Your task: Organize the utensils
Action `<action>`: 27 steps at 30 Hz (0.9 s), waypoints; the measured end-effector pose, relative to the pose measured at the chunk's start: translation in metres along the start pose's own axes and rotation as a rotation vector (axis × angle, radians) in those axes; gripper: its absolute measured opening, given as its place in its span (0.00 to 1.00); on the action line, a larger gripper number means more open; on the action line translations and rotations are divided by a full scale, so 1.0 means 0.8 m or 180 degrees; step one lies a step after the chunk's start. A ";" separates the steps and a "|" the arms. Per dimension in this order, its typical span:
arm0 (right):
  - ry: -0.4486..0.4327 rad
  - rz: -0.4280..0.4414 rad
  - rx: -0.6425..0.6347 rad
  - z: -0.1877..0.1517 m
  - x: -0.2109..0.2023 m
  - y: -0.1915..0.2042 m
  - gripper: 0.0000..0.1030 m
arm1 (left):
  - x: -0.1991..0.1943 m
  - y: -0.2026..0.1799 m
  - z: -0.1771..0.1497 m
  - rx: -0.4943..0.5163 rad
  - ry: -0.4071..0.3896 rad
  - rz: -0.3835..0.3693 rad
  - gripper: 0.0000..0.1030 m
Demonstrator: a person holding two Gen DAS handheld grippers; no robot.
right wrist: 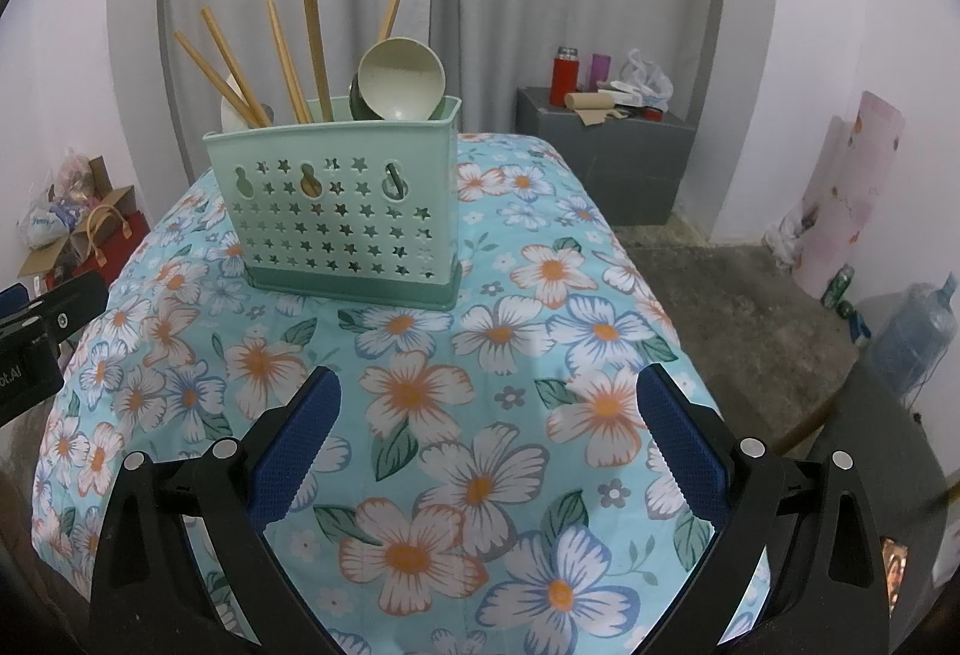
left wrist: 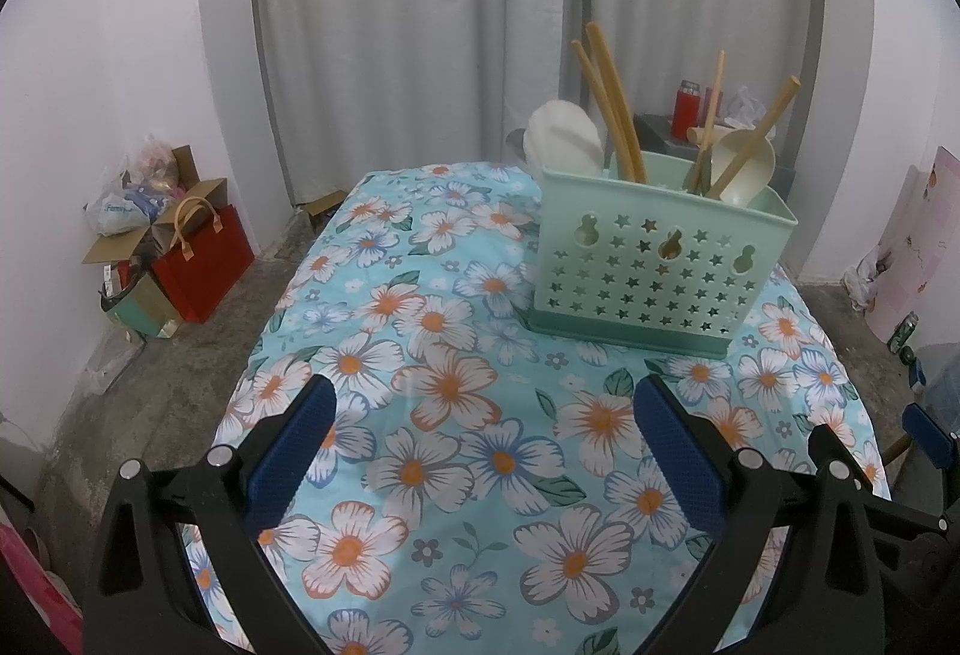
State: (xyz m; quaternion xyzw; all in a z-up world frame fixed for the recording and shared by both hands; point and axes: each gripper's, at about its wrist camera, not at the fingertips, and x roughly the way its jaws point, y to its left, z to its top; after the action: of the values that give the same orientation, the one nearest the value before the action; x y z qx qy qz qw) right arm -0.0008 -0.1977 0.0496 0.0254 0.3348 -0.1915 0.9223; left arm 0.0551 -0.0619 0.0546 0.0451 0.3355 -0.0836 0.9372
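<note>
Landmark for all positions: the mint-green utensil caddy (left wrist: 654, 259) (right wrist: 342, 211), upright on the floral tablecloth (left wrist: 456, 415) (right wrist: 498, 355), toward the far end of the table.

Left wrist view, left to right. Well left of the caddy, on the floor by the wall: a red bag (left wrist: 204, 265) with tan handles and open cardboard boxes (left wrist: 150, 235). Left gripper (left wrist: 483, 409): both blue-padded fingers (left wrist: 300, 451) spread wide apart, nothing between them, over bare cloth on the near side of the caddy and clear of it. Inside the caddy, at its left end, a white spoon (left wrist: 564, 138), bowl upward. Next, wooden chopsticks (left wrist: 612, 108) leaning left. At its right end, a pale green spoon (left wrist: 744, 162), bowl up, with further sticks crossing it.

Right wrist view, left to right. At the frame's left edge, part of the other gripper's black body. The caddy sits left of centre; chopsticks (right wrist: 315, 36) fan out of its left and middle sections; the pale green spoon (right wrist: 402, 78) stands in the right section. Right gripper (right wrist: 486, 403): fingers wide apart, empty, over cloth on the near side of the caddy, not touching it. Beyond and right of the caddy, a grey box (right wrist: 606, 156) carrying a red flask (right wrist: 564, 72). Far right, on the floor, a blue water jug (right wrist: 918, 331).
</note>
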 end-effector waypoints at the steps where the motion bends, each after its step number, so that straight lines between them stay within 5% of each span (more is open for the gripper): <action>1: -0.0001 0.0002 0.0001 0.000 0.000 0.000 0.92 | 0.000 0.000 0.000 0.0000 -0.0001 0.0001 0.95; 27: 0.0003 0.0009 -0.0012 0.000 0.001 0.002 0.92 | 0.001 0.000 -0.001 -0.0002 0.0003 -0.0004 0.95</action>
State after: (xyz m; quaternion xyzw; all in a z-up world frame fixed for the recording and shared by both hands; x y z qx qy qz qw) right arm 0.0001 -0.1965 0.0491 0.0243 0.3356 -0.1896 0.9224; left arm 0.0552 -0.0616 0.0539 0.0447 0.3359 -0.0841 0.9371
